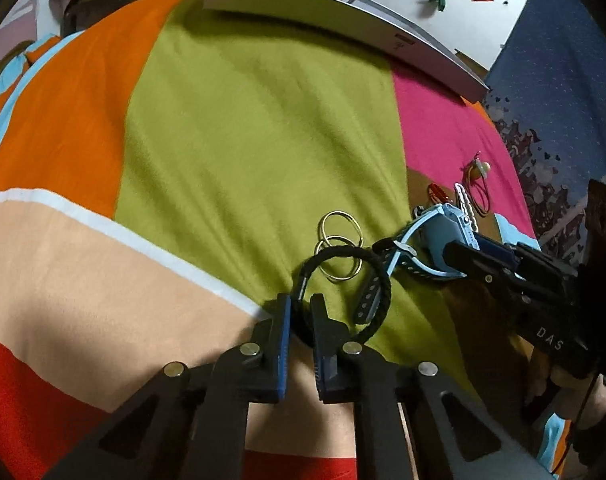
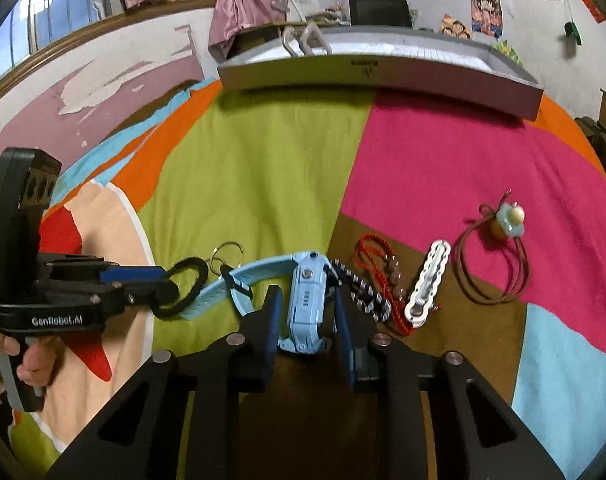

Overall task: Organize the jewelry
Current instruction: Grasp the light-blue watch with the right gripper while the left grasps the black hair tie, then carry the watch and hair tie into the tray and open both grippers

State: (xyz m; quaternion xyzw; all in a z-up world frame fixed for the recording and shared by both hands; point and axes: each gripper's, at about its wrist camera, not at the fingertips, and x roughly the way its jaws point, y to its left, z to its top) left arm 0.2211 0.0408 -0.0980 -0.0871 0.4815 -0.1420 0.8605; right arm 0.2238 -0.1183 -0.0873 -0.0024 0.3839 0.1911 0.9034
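Bed: a bedspread in blocks of green, pink, orange, brown and pale blue carries all the pieces.
Tray: a long grey tray sits at the far edge of the bed, well apart from the jewelry; its inside is mostly hidden behind its wall.
Left claw: the left claw is clenched on the black braided bracelet, the cord pinched between the blue pads low on the green block.
Right claw: the right claw straddles the body of the light-blue watch; whether the pads press it or only flank it I cannot tell, as slim gaps seem to show on both sides.
Watch: it lies at the green–brown border, its strap running toward the bracelet and overlapping it.
Smaller pieces: two gold rings lie just beside the bracelet, partly under its loop; a striped cord, a red beaded cord, a white clip and a flower-charm cord lie to the right of the watch.
Step in hand: by my reading, both pieces are being taken up at once.
Next move: lift carefully so strap, bracelet and rings part cleanly, then carry toward the tray.
Hard to see: the watch face.
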